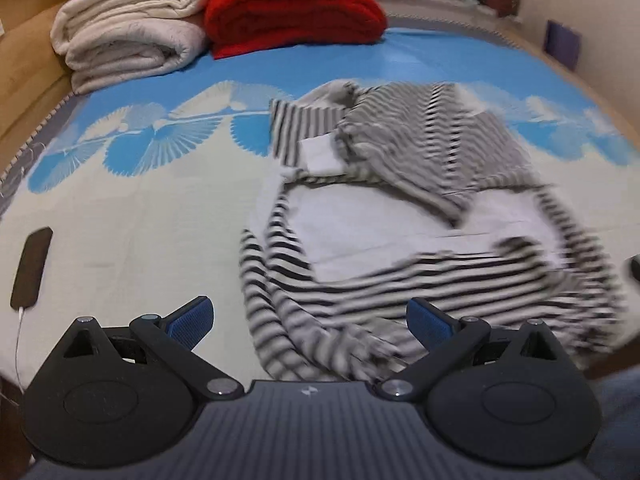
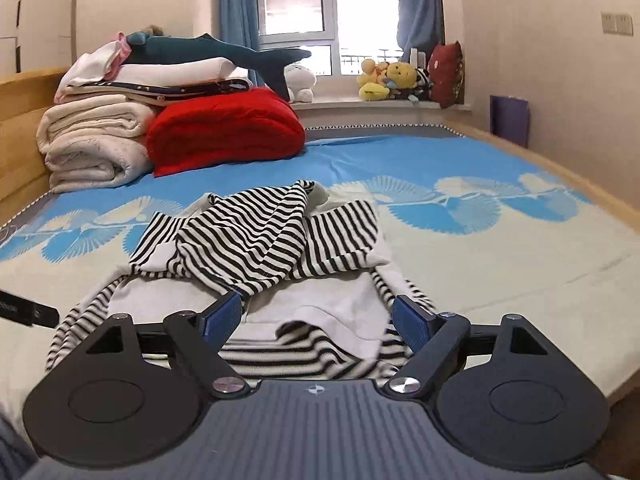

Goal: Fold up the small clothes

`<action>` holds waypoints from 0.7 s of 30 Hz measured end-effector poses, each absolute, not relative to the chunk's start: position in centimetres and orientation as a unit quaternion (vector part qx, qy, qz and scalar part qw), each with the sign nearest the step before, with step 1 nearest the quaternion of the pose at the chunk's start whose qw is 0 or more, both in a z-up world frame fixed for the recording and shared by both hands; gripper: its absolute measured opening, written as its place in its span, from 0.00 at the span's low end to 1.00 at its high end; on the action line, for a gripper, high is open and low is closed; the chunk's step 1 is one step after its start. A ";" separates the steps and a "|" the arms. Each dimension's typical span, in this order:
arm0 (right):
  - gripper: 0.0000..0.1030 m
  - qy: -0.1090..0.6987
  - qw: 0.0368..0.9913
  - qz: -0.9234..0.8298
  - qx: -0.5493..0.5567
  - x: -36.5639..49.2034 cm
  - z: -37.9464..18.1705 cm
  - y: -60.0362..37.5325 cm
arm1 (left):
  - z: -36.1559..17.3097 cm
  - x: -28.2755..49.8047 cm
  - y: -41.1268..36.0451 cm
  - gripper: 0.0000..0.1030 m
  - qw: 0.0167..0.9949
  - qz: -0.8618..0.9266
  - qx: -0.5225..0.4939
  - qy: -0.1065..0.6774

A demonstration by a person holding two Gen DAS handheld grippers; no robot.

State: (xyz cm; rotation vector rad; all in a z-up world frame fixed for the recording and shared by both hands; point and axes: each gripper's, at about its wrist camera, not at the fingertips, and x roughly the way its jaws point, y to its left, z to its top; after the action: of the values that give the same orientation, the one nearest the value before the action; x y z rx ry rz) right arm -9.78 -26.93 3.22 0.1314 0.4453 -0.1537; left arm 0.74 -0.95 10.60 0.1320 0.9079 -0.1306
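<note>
Both of your grippers, left gripper (image 1: pixel 310 326) and right gripper (image 2: pixel 318 318), hang with jaws spread and empty above the striped garment (image 2: pixel 256 236), which lies crumpled on the bed (image 2: pixel 500 248)

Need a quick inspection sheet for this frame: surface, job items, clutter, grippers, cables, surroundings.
Surface: bed sheet, blue and cream with a fan print, lying flat.
Job's things: striped garment, black and white, partly folded with sleeves laid across its middle; blurred in the left wrist view.
Clutter: red blanket and cream quilts stacked at the far left; dark phone on the sheet.
Grippers: left gripper open, nothing between the pads; right gripper open above the garment's near edge, not gripping.
Cables: white cable from the phone.
Surroundings: window with blue curtains, plush toys on the sill.
</note>
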 end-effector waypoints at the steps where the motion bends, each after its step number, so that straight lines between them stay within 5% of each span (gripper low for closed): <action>1: 0.82 0.216 0.972 -0.068 0.066 -10.8 4.0 -27.0 | 12.5 -0.5 -1.0 1.00 0.896 -0.070 0.052 0.436; 9: 0.87 0.183 0.980 -0.062 0.050 -16.0 7.4 -27.4 | 25.2 -8.8 -3.3 1.00 0.918 -0.093 0.055 0.381; 21: 0.87 0.194 0.976 -0.065 0.078 -16.5 7.6 -28.3 | 31.6 -13.5 -7.0 1.00 0.927 -0.176 0.042 0.328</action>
State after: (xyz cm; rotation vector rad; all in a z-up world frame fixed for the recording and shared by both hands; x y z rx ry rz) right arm -16.55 -28.31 7.60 0.1581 0.3920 -0.1316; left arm -13.50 -7.03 31.55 0.0861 0.6734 -0.3611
